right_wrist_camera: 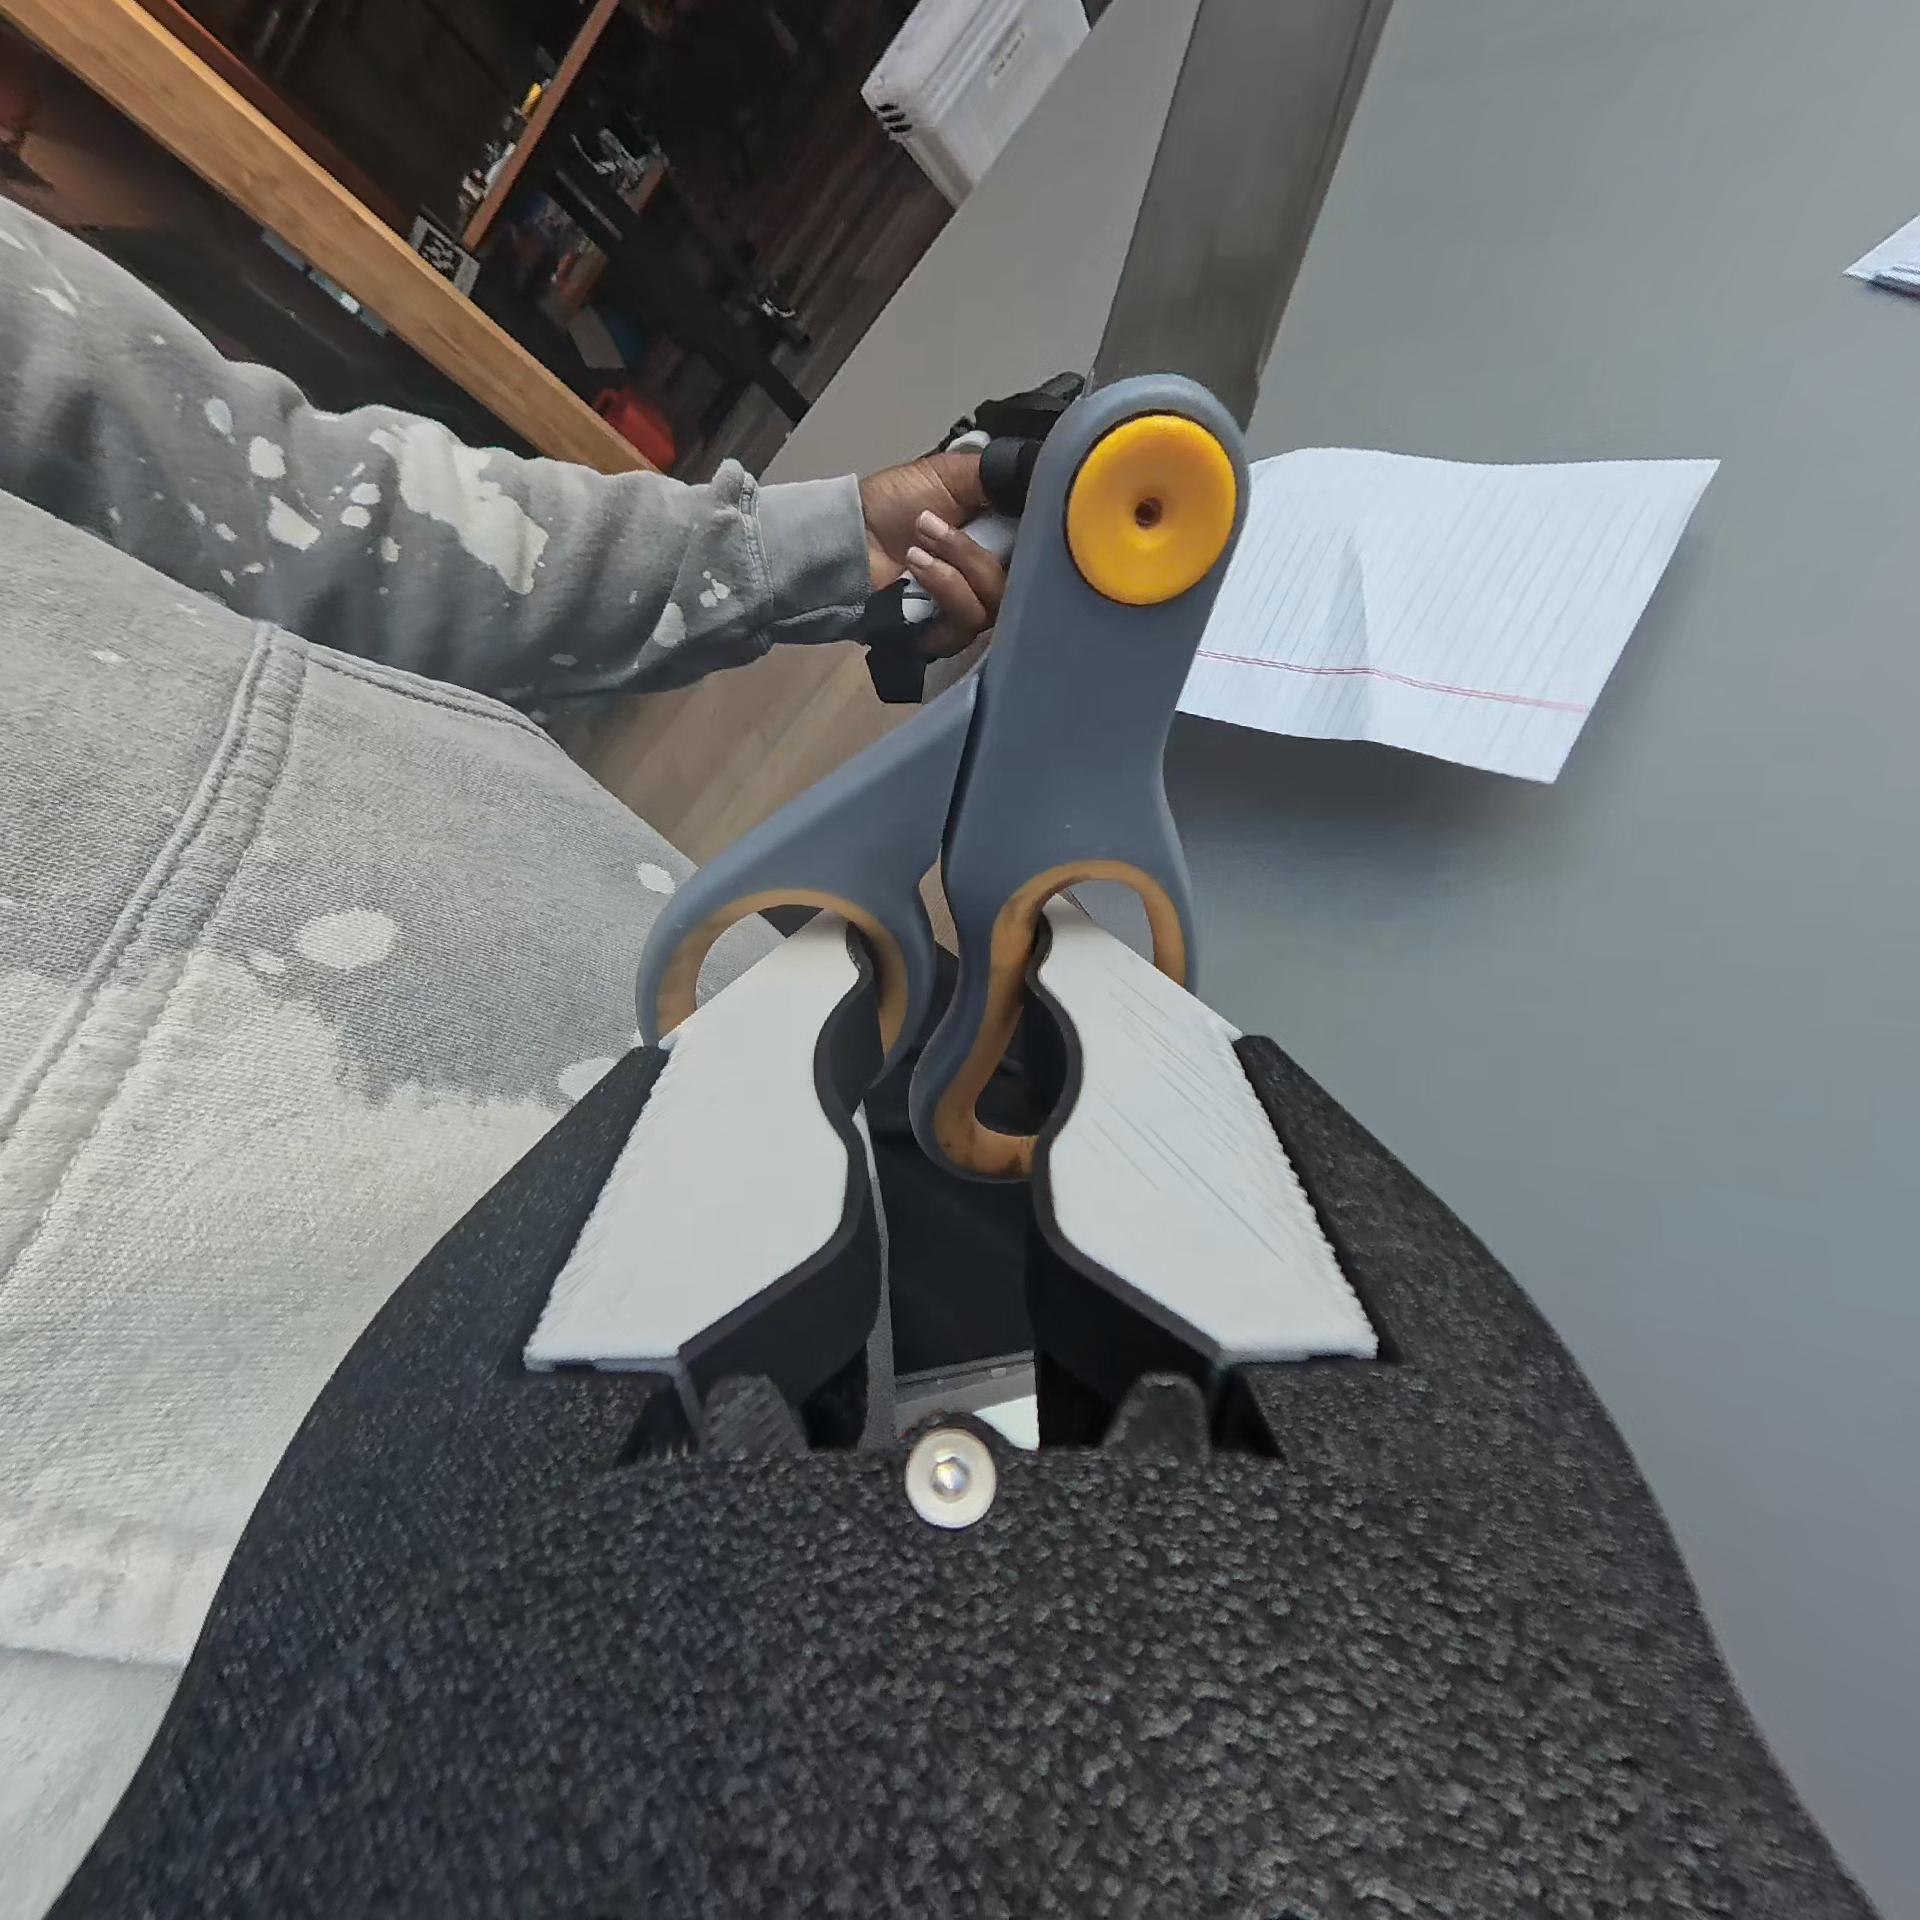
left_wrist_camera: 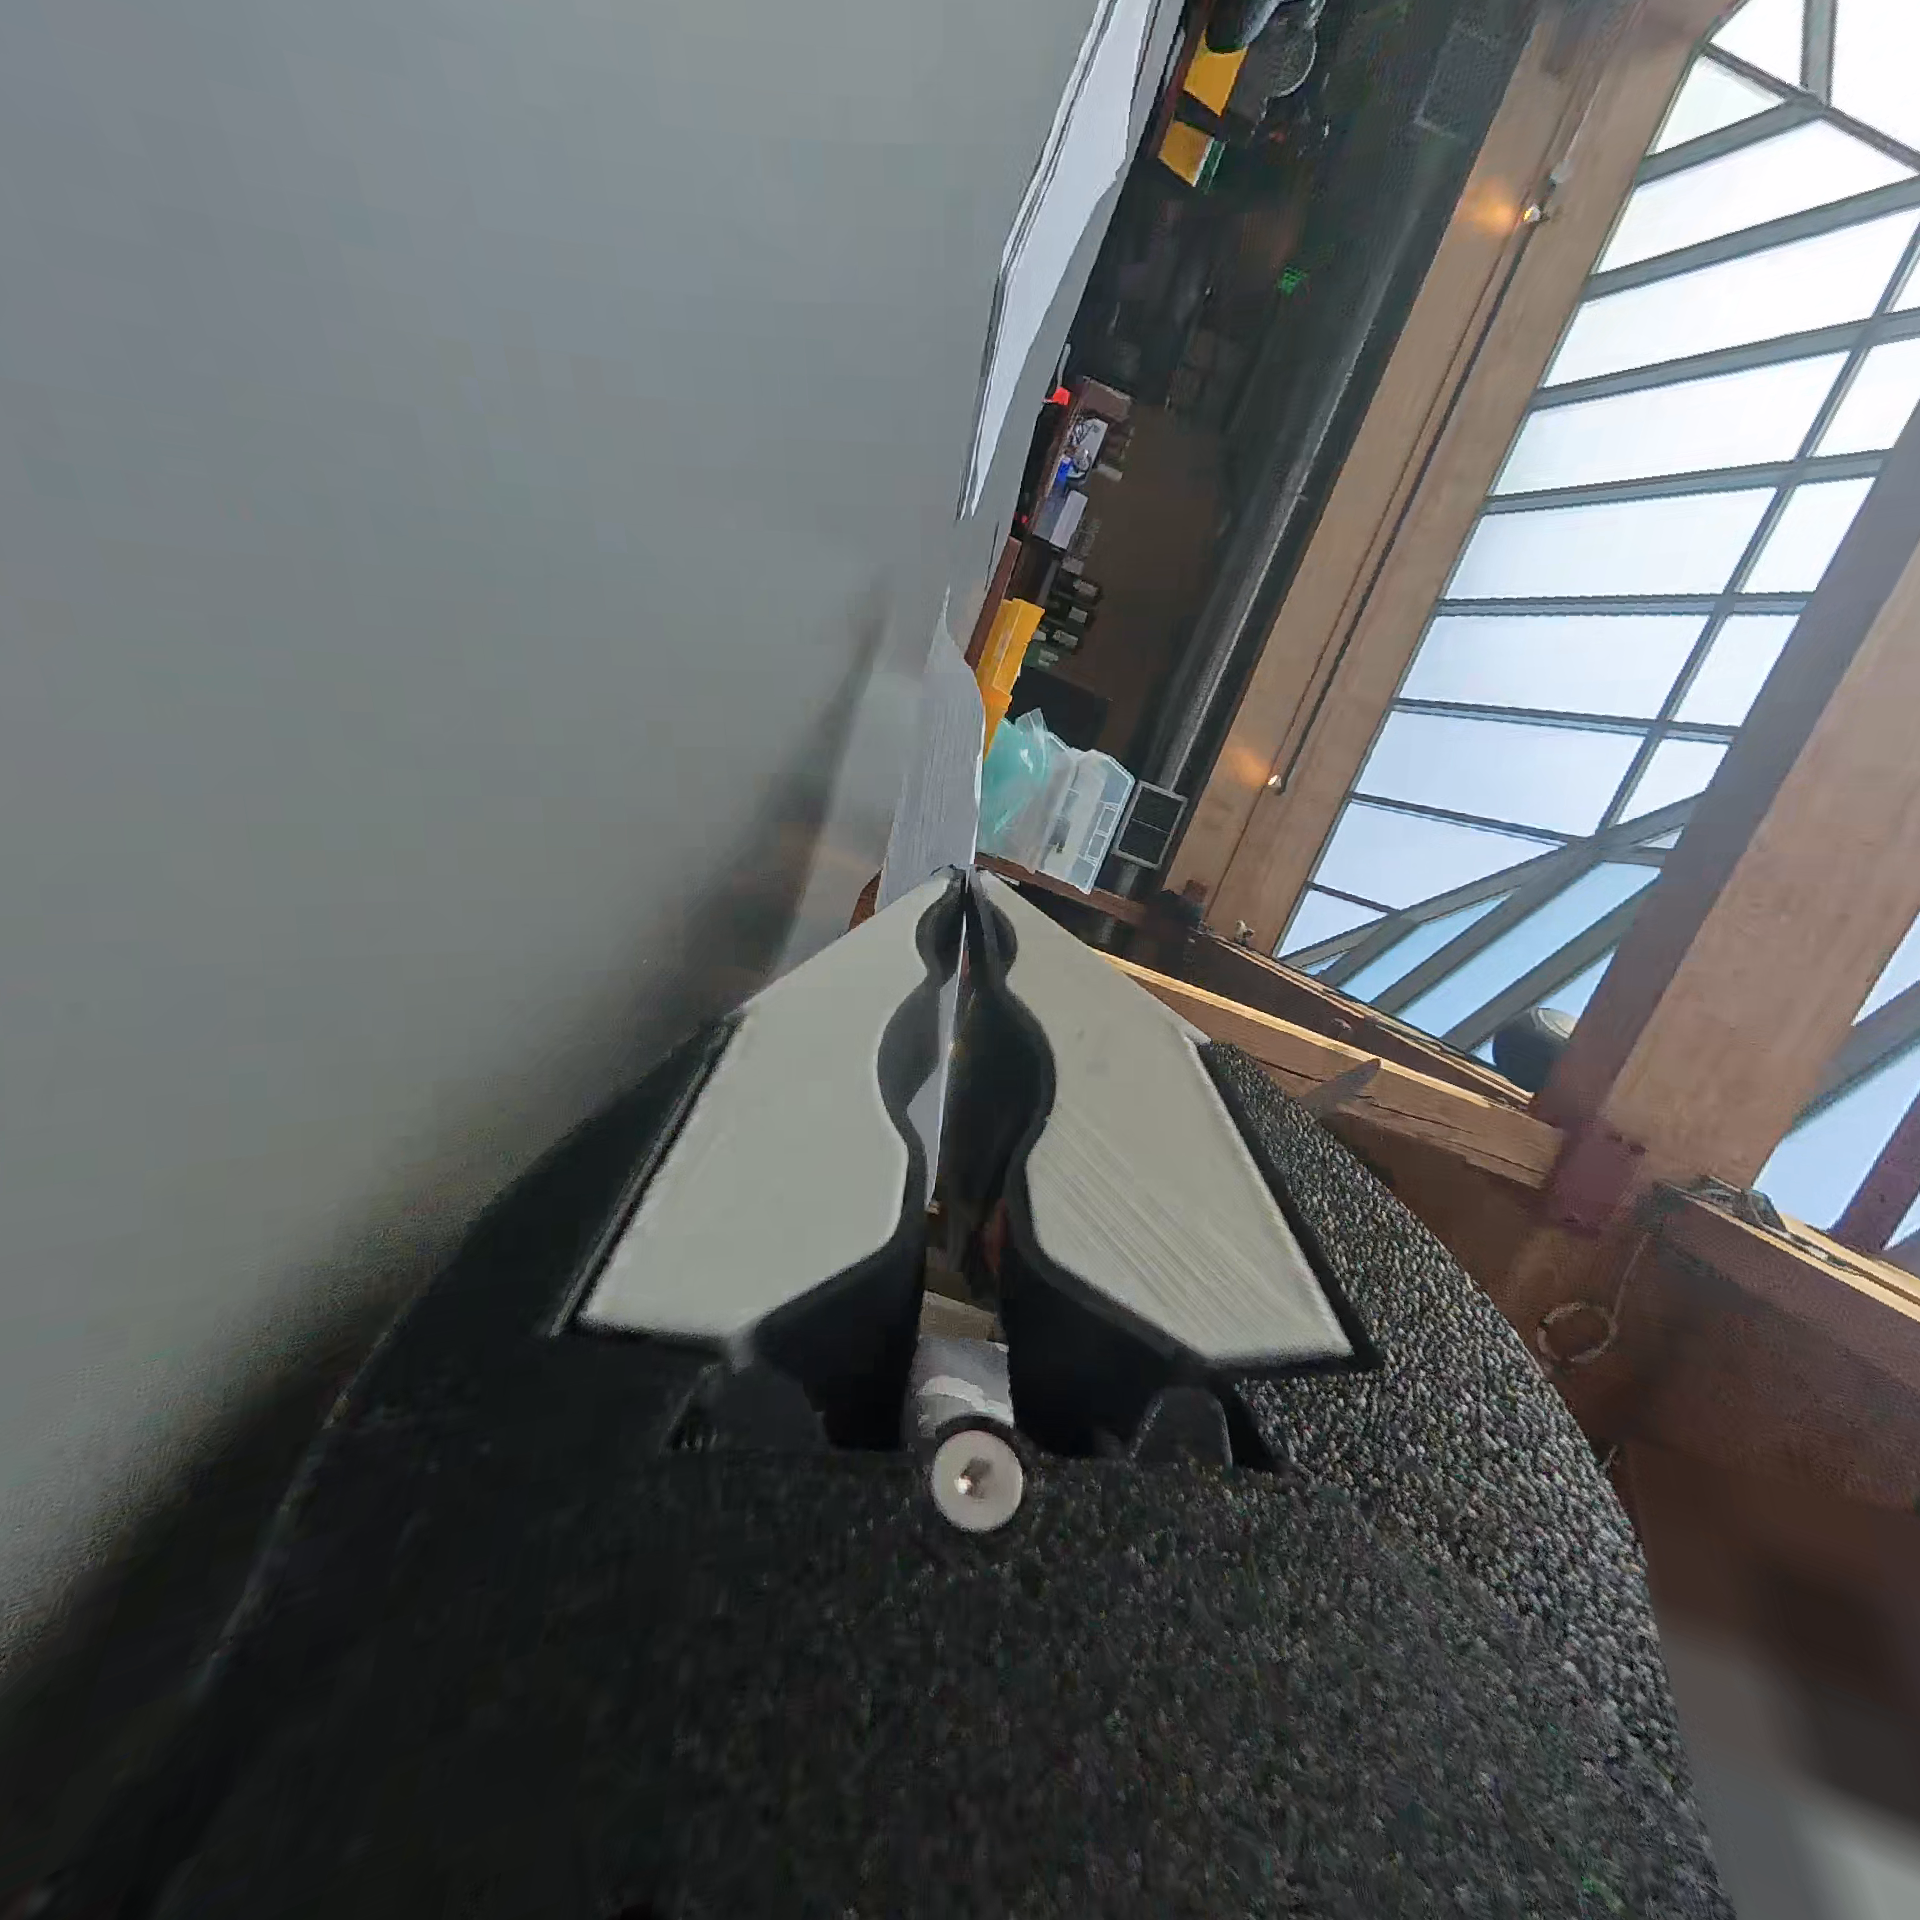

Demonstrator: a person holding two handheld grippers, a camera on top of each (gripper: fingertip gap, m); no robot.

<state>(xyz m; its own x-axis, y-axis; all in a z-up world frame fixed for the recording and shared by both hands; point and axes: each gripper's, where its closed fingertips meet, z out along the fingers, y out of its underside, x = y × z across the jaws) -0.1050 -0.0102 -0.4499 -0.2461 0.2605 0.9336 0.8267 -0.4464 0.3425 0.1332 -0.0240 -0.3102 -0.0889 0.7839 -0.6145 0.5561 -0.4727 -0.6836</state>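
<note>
Our left gripper [left_wrist_camera: 964, 904] has its two fingers pressed together at the tips, pinching a thin sheet of lined paper [left_wrist_camera: 940, 769] edge-on, so that in the left wrist view the sheet rises as a narrow white strip straight ahead of the tips. A blurred grey surface fills the left of that view; whether it is the table we cannot tell.

Our right gripper [right_wrist_camera: 951, 971] carries a pair of grey scissors [right_wrist_camera: 1060, 748] with an orange pivot cap. Each finger is threaded through one handle loop, and the fingers stand a little apart, held there by the loops. The blades run up and away from the gripper along its own line, and as far as we see they lie together as one strip, closed or nearly so.

Beyond the scissors, the lined paper [right_wrist_camera: 1444, 613] lies just right of the blades and appears lifted over the grey table [right_wrist_camera: 1558, 1143], its long side running left to right across the blade line. To the left of the pivot, a hand [right_wrist_camera: 935, 551] in a grey speckled sleeve grips the handle of the other tool. A second scrap of paper [right_wrist_camera: 1891, 260] sits at the table's far right edge.
</note>
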